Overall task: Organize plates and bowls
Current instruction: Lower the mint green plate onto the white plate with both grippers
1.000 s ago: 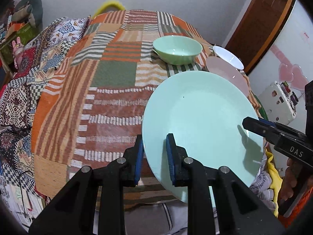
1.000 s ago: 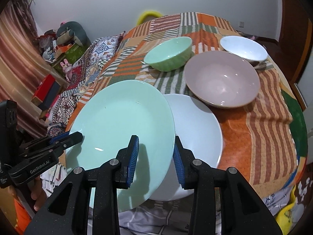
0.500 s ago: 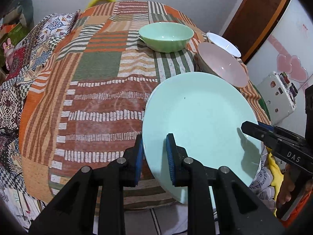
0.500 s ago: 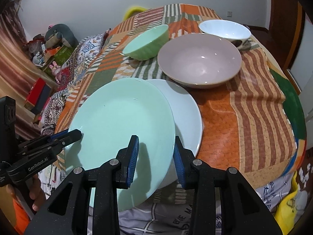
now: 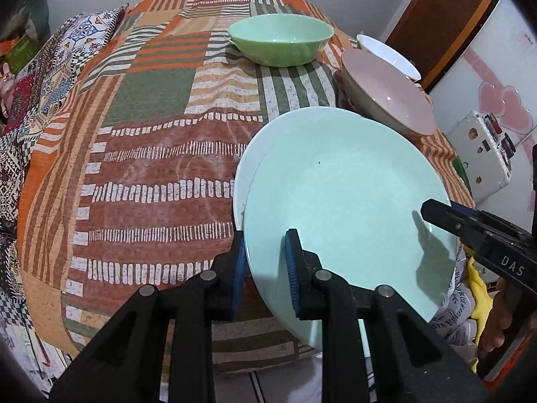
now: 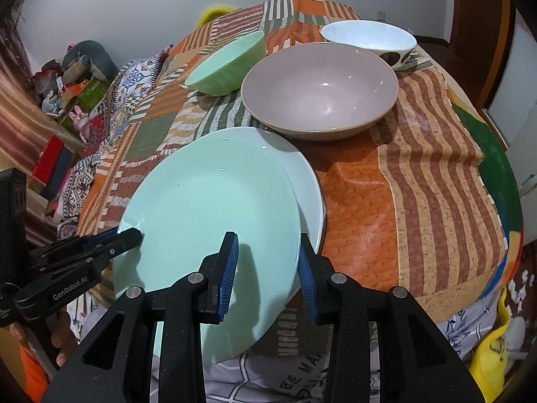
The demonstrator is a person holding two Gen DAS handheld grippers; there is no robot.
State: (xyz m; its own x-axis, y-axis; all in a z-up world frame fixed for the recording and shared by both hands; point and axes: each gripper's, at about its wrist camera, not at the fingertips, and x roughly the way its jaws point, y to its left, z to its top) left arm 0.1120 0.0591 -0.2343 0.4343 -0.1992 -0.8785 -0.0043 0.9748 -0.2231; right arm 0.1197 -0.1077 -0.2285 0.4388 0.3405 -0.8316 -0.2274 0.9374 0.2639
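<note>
The mint-green plate [image 6: 208, 208], pinched at opposite rim edges by the left gripper [image 5: 265, 268] and the right gripper [image 6: 266, 262], hangs tilted just over the white plate [image 6: 307, 184] on the patchwork tablecloth [image 5: 151, 154], apparently so the two plates stack.

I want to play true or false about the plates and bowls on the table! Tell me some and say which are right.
1. Both grippers hold the mint green plate. True.
2. The green plate is above a white plate. True.
3. The pink bowl is upside down. False: it sits upright.
4. The green bowl sits inside the pink bowl. False: it stands apart on the tablecloth.
5. A white bowl stands behind the pink bowl. True.
</note>
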